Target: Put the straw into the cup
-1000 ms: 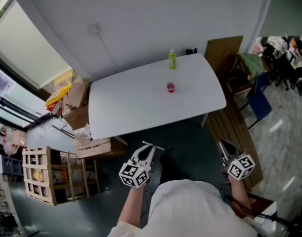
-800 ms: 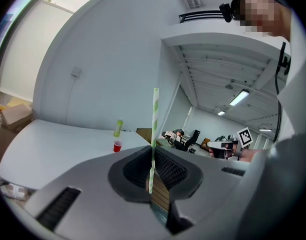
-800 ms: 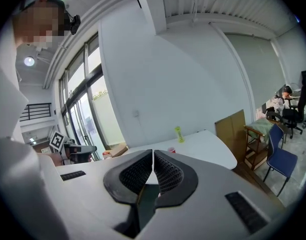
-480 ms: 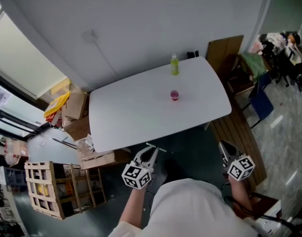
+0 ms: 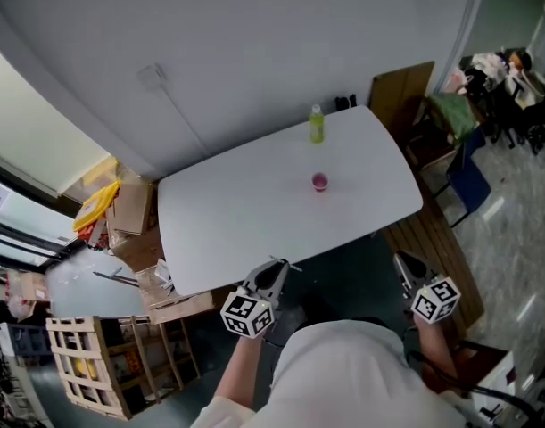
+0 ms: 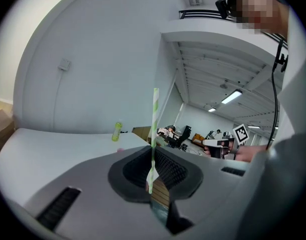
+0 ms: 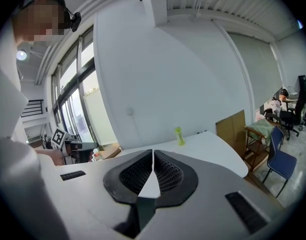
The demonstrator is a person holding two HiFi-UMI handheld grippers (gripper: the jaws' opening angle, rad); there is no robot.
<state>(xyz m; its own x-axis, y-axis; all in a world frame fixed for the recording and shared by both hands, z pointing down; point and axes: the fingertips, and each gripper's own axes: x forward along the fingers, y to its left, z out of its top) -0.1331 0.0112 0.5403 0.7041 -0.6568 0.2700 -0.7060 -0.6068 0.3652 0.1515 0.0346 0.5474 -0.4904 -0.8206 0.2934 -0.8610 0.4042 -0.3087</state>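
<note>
A: What's the biggest thing here?

B: A white, round-cornered table [image 5: 245, 221], set against the far wall. The person stands at its near edge, and both grippers hang short of that edge, over the dark floor.

A: What are the grippers doing?

B: The left gripper [image 5: 274, 267] is pressed together on a thin green-and-white striped paper straw [image 6: 155, 129]. It pinches the straw close to its lower end. The right gripper [image 5: 406, 264] has its jaws closed with nothing between them, and it sits off to the right.

A: What's on the table?

B: A slim green plastic bottle [image 5: 317, 125] stands near the far edge, right of centre. Nearer than that, and apart from it, is a small red cup [image 5: 320, 182], standing upright on the table's right half.

A: How does the straw lie?

B: Its long axis runs crosswise to the jaws. In the left gripper view it stands straight up, with most of its length above the pads. In the head view it shows as a pale line across the tips.

A: And the cup from there?

B: It is far and to the right of the left gripper, well apart, with bare tabletop between them. Neither hand is close, but the left one holds the straw, so I judge that it must reach out over the table. It would then turn so that one end of the straw points down over the cup's mouth. The mouth is small, so I expect lining the tip up to be the fiddly part.
</note>
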